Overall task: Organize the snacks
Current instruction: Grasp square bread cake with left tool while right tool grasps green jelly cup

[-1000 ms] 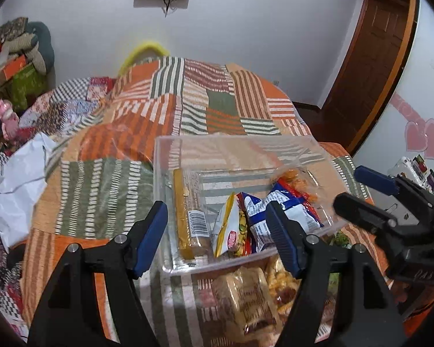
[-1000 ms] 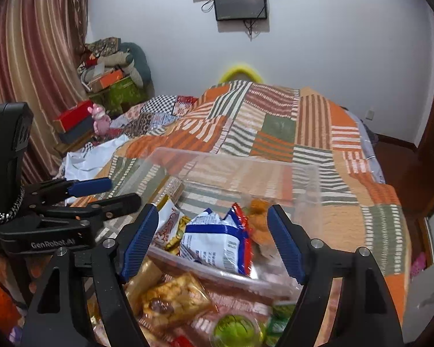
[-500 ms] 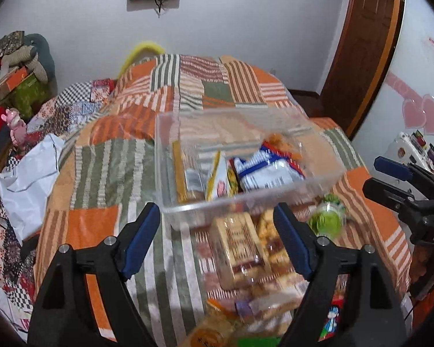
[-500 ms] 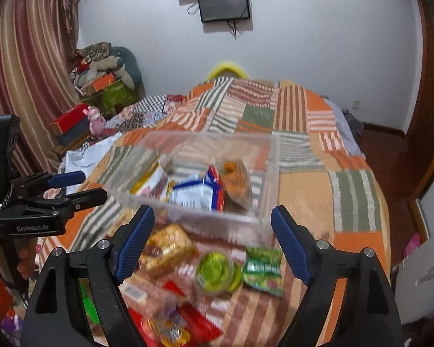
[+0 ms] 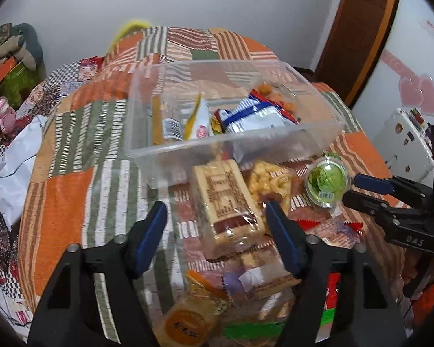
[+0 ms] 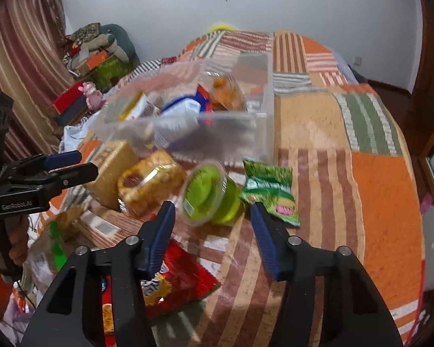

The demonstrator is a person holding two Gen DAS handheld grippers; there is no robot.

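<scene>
Striped patchwork bedspread (image 5: 69, 211) carries a clear plastic bin (image 5: 231, 141) just beyond both tongs. Left tongs (image 5: 217, 219) gape wide around a cellophane-wrapped biscuit pack (image 5: 222, 202), its long axis pointing toward the bin. Right tongs (image 6: 212, 217) stand spread, empty, before a round green jelly cup (image 6: 208, 193) lying tipped sideways.

The bedspread (image 5: 72, 202) is a patchwork of orange, green, brown and cream stripes. The bin (image 5: 275, 136) is clear plastic. The cup (image 6: 211, 193) is lime green, one packet (image 6: 272, 190) green and another (image 6: 182, 277) red. Both grippers' pads (image 5: 152, 238) are blue.
</scene>
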